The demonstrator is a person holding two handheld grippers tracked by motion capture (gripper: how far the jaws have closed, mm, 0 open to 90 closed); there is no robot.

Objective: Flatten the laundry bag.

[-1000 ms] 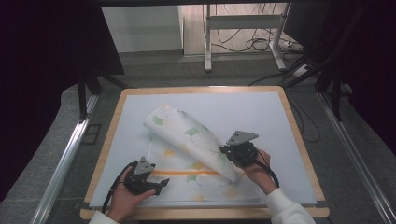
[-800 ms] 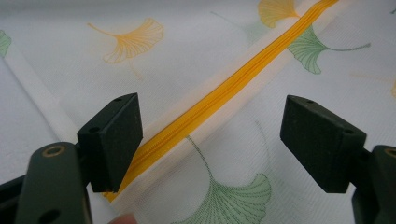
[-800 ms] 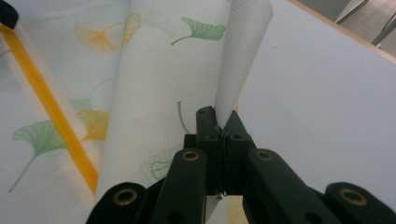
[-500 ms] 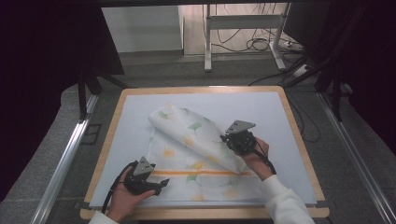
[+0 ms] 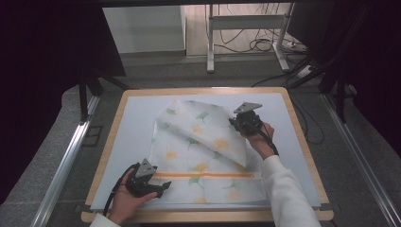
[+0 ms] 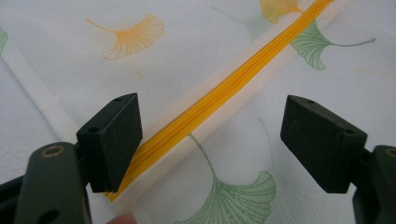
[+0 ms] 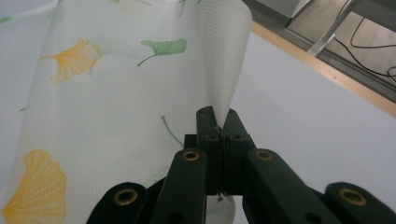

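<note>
- While the right claw (image 5: 239,122) has its two black jaws pressed tight together on an edge of the mesh bag (image 5: 198,146), the fabric rises from between them in a curled fold, seen close in the right gripper view (image 7: 223,128).
- In the high view that pinched edge is lifted and carried over the rest of the bag, so the upper part lies as a slanted flap across the middle of the surface (image 5: 127,127).
- The bag is white netting printed with yellow and green ginkgo leaves, and it lies inside the wooden frame (image 5: 302,137) that borders the pale blue surface.
- An orange zipper (image 5: 208,174) runs straight across the bag's near part, level with the front edge of the surface.
- The left claw (image 5: 163,187) sits at the near left corner of the bag with its jaws spread wide, gripping nothing.
- In the left gripper view (image 6: 212,140) the zipper (image 6: 219,93) passes slantwise between the parted jaws, its near end just beside the left-hand jaw, and the flat fabric lies under both.
- The person's right sleeve (image 5: 283,194) is white and crosses the bag's near right corner.
</note>
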